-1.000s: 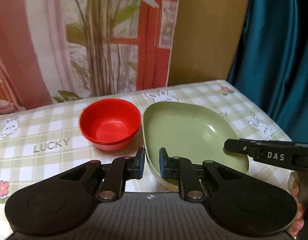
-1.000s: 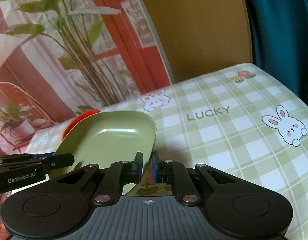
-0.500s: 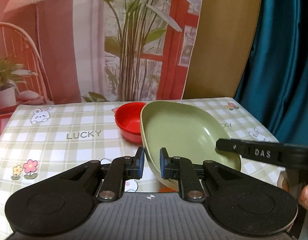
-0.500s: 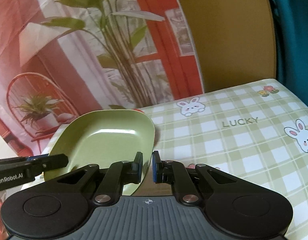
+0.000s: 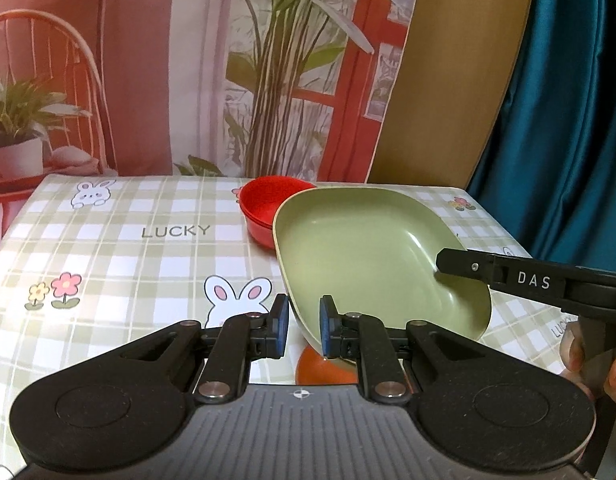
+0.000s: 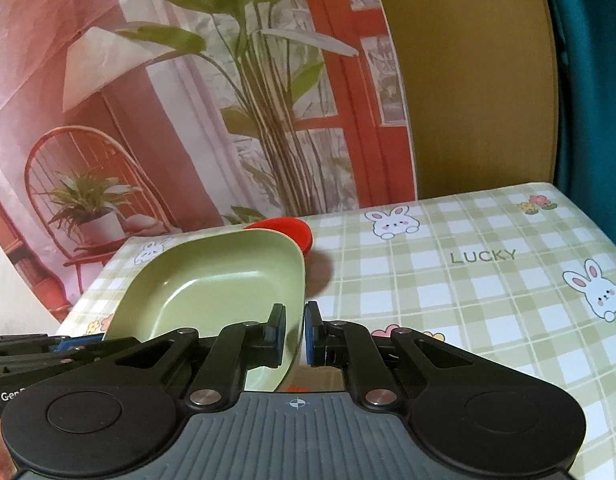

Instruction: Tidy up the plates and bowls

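A green squarish plate (image 5: 371, 256) is held above the checked tablecloth by both grippers. My left gripper (image 5: 300, 326) is shut on its near left rim. My right gripper (image 6: 295, 330) is shut on its right rim; one of its fingers also shows in the left wrist view (image 5: 507, 276). The plate also shows in the right wrist view (image 6: 216, 276). Red bowls (image 5: 272, 204), nested, sit on the table behind the plate; only their rim shows in the right wrist view (image 6: 288, 227). An orange object (image 5: 323, 368) lies under the plate, mostly hidden.
The table (image 5: 148, 248) has a green checked cloth with rabbits and "LUCKY" print. A printed backdrop (image 5: 188, 60) stands along its far edge, a teal curtain (image 5: 567, 100) at the right. The table's left edge (image 5: 12, 232) drops off.
Both grippers have lifted the green plate and drawn it back toward me, away from the red bowls. The bowls now look smaller and farther off. The orange object has come into view below.
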The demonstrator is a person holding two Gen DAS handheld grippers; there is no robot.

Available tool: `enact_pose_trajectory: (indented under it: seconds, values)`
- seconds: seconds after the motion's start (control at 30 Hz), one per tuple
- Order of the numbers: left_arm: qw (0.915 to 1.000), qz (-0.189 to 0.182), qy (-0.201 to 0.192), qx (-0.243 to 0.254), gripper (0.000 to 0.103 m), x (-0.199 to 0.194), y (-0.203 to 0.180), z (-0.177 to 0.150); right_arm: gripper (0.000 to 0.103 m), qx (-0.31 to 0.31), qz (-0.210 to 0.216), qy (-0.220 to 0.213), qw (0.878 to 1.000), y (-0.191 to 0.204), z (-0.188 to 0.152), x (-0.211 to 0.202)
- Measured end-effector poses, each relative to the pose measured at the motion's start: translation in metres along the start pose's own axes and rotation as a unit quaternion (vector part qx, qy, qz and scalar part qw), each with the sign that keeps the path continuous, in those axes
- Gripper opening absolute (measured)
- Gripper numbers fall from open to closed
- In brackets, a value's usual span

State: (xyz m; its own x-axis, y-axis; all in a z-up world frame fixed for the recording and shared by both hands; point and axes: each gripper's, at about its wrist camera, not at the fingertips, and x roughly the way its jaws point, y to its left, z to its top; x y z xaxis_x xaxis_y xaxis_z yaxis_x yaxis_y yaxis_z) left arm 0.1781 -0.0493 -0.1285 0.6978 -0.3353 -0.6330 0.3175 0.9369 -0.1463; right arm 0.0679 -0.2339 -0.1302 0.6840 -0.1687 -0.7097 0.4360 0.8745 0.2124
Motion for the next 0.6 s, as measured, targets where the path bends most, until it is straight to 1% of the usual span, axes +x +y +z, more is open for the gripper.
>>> enact_pose_trajectory:
  seconds: [0.13,0.3,0.6]
  values:
    - [0.9999,-0.004,0.004,-0.009,0.017,-0.005,0.001,-0.005,0.010,-0.003,0.001,-0.001,1.000,0.002,-0.003,-0.006]
    - [0.9999,0.001,0.007,-0.012,0.017,-0.011,-0.001,-0.013,0.010,-0.023,-0.006,-0.012,1.000,0.009,-0.012,-0.016]
    - [0.9996,0.005,0.029,-0.006,0.017,-0.014,-0.005,-0.030,0.010,-0.004,-0.002,-0.007,1.000,0.006,-0.032,-0.028]
